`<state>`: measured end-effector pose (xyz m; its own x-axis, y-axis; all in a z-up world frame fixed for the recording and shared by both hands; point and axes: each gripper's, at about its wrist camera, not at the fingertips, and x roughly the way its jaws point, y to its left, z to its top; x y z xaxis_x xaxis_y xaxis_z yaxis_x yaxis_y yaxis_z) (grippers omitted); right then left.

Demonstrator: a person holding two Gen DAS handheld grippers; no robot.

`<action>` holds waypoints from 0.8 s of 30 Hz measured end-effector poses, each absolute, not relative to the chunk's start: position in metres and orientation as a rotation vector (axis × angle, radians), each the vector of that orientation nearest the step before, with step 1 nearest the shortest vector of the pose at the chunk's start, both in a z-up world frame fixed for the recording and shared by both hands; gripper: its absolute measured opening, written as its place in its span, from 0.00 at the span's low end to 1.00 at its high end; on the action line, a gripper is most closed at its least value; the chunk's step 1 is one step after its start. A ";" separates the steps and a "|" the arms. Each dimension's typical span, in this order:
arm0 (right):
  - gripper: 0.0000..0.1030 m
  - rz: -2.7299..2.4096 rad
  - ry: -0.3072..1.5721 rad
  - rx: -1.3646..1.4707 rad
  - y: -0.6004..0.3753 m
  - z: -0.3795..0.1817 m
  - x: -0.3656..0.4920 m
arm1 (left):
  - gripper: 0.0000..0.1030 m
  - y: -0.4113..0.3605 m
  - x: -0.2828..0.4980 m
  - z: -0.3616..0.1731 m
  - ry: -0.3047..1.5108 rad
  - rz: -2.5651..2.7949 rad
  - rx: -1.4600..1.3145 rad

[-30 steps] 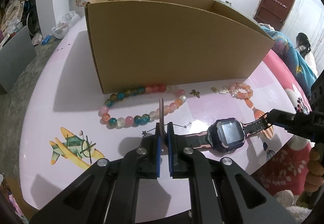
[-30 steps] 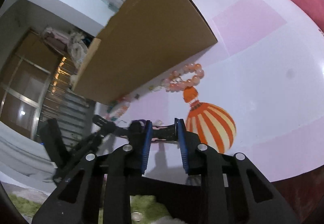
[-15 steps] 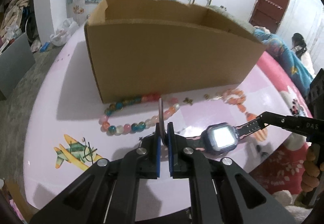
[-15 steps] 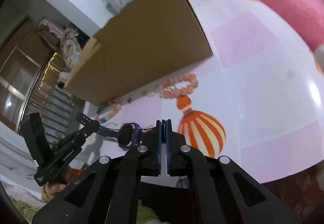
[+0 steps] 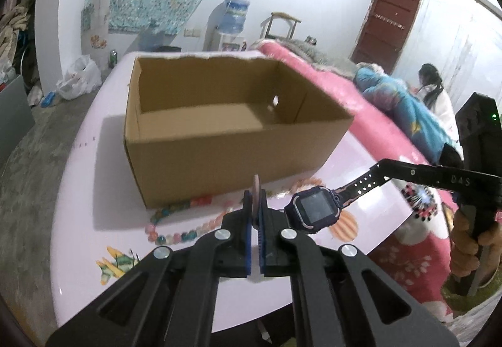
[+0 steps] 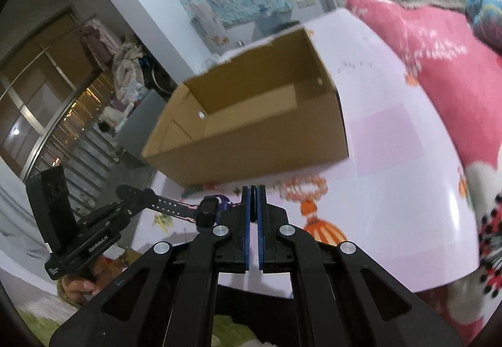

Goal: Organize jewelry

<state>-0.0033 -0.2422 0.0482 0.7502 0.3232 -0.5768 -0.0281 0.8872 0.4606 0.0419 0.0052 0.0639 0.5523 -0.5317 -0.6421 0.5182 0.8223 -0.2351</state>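
Note:
A dark smartwatch (image 5: 315, 210) with a perforated black-and-pink strap hangs in the air between both grippers, above the pink table (image 5: 78, 190). My left gripper (image 5: 255, 199) is shut on one strap end, which sticks up between its blue pads. My right gripper (image 6: 253, 194) is shut on the other strap end, with the watch (image 6: 208, 212) just left of it. An open cardboard box (image 5: 219, 152) stands beyond; its inside looks empty. A string of coloured beads (image 5: 175, 234) and an orange bead bracelet (image 6: 306, 190) lie on the table before the box.
Small charms lie near the box's front wall. A bed with a pink blanket (image 5: 313, 71) borders the table's far right side, and a person (image 5: 436, 93) sits beyond it. Bags and clutter lie on the floor at the left.
The right gripper's jaws closed on the strap end. Both grippers then rose together and lifted the watch off the table, so the box's inside now shows.

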 end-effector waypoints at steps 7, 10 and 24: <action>0.02 0.254 0.584 0.406 -0.246 0.100 -0.003 | 0.03 0.014 0.053 0.117 0.672 -0.668 -0.073; 0.02 0.290 0.552 0.422 -0.253 0.114 0.002 | 0.03 0.019 0.062 0.135 0.654 -0.681 -0.115; 0.02 0.468 0.495 0.521 -0.277 0.166 0.020 | 0.03 0.037 0.095 0.205 0.664 -0.698 -0.231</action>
